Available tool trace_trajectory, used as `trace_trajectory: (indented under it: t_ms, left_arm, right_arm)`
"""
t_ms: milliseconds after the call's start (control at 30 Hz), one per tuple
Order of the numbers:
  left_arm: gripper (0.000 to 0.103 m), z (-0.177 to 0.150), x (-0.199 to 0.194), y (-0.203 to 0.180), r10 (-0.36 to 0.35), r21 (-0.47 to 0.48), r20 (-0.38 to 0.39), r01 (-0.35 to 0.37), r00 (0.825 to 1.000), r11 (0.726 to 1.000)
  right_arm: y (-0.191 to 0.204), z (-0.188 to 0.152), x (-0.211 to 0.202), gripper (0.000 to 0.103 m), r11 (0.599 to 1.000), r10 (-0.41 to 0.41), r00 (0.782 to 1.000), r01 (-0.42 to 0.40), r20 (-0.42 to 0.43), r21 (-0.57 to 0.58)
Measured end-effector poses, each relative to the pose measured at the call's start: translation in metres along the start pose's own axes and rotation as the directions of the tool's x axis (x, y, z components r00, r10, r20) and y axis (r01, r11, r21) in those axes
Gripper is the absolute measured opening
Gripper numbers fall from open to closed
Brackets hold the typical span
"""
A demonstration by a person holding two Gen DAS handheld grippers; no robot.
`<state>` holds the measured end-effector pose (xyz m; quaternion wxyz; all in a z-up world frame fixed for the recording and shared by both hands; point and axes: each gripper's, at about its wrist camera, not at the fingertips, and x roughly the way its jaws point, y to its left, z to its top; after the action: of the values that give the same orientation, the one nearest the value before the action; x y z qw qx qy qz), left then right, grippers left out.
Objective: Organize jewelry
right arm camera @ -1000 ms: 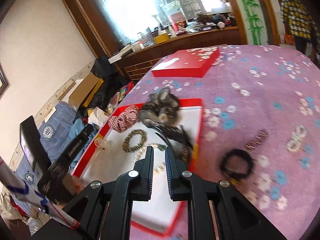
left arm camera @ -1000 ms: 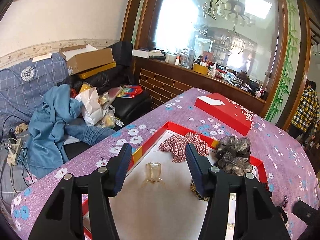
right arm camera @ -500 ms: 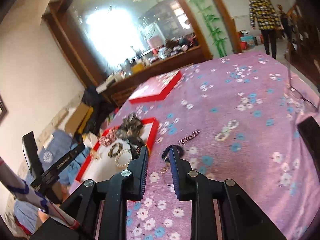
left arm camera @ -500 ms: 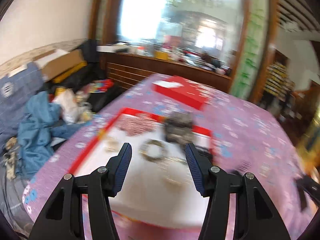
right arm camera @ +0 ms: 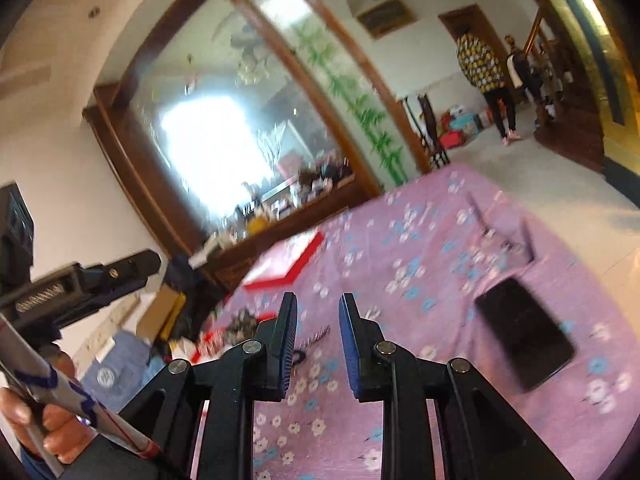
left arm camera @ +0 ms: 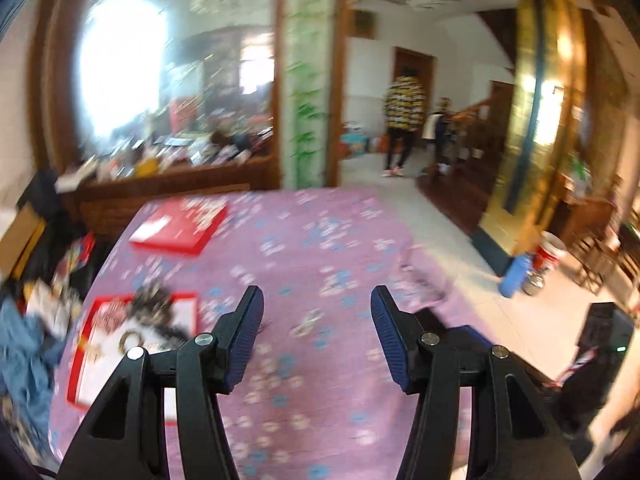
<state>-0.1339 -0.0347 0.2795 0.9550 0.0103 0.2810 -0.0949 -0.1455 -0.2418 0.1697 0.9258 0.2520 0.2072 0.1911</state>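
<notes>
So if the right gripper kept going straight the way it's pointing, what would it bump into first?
Probably the purple flowered tablecloth. The right gripper points slightly downward over it, jaws empty and a little apart. A small dark clip lies just left of that line, and the picture is blurred, so depth is hard to judge.

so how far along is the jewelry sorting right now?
Done: the red-rimmed white tray already holds a beaded bracelet and dark scrunchies. In hand: nothing; the left hand-held gripper and right hand-held gripper are both empty, jaws apart. Left: a dark ring-shaped piece and a dark bar-shaped piece lie on the purple floral tablecloth, outside the tray.
</notes>
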Motion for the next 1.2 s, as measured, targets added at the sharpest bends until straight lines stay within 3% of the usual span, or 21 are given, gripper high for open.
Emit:
trace_trajectory:
  t_ms: [200, 300, 467, 600, 767, 900, 1100, 1200]
  left_arm:
    - [0.055, 0.035, -0.052, -0.092, -0.123, 0.130, 0.049, 0.116, 0.991, 0.985]
    - [0.061, 0.044, -0.070, -0.128, -0.193, 0.178, 0.052, 0.181, 0.980, 0.967]
    - [0.063, 0.050, -0.076, -0.157, -0.241, 0.230, 0.078, 0.218, 0.967, 0.949]
    - [0.063, 0.045, -0.061, -0.158, -0.274, 0.232, 0.048, 0.256, 0.961, 0.938]
    - [0.063, 0.028, -0.011, -0.110, -0.224, 0.157, -0.031, 0.226, 0.974, 0.961]
    - [0.063, 0.007, 0.046, -0.036, -0.157, 0.059, -0.121, 0.165, 0.980, 0.985]
    - [0.063, -0.038, 0.126, 0.070, -0.083, -0.055, -0.251, 0.072, 0.964, 0.996]
    - [0.063, -0.063, 0.168, 0.113, -0.065, -0.107, -0.322, 0.032, 0.944, 0.994]
  right_arm:
    - [-0.004, 0.038, -0.071, 0.023, 0.999, -0.017, 0.992, 0.022, 0.129, -0.033]
    - [-0.011, 0.053, -0.096, 0.023, 0.999, -0.022, 0.986, 0.026, 0.164, -0.021]
    - [-0.027, 0.067, -0.114, 0.024, 0.998, -0.066, 0.980, 0.065, 0.190, 0.014]
    - [-0.035, 0.064, -0.099, 0.024, 0.996, -0.090, 0.985, 0.088, 0.144, 0.016]
    - [-0.036, 0.041, -0.040, 0.023, 0.995, -0.098, 0.995, 0.098, 0.003, -0.006]
    - [-0.038, 0.023, 0.013, 0.023, 0.993, -0.114, 0.988, 0.114, -0.107, -0.007]
    - [-0.035, -0.006, 0.105, 0.023, 0.989, -0.138, 0.940, 0.145, -0.313, -0.003]
    - [-0.030, -0.021, 0.149, 0.023, 0.986, -0.161, 0.906, 0.166, -0.392, -0.022]
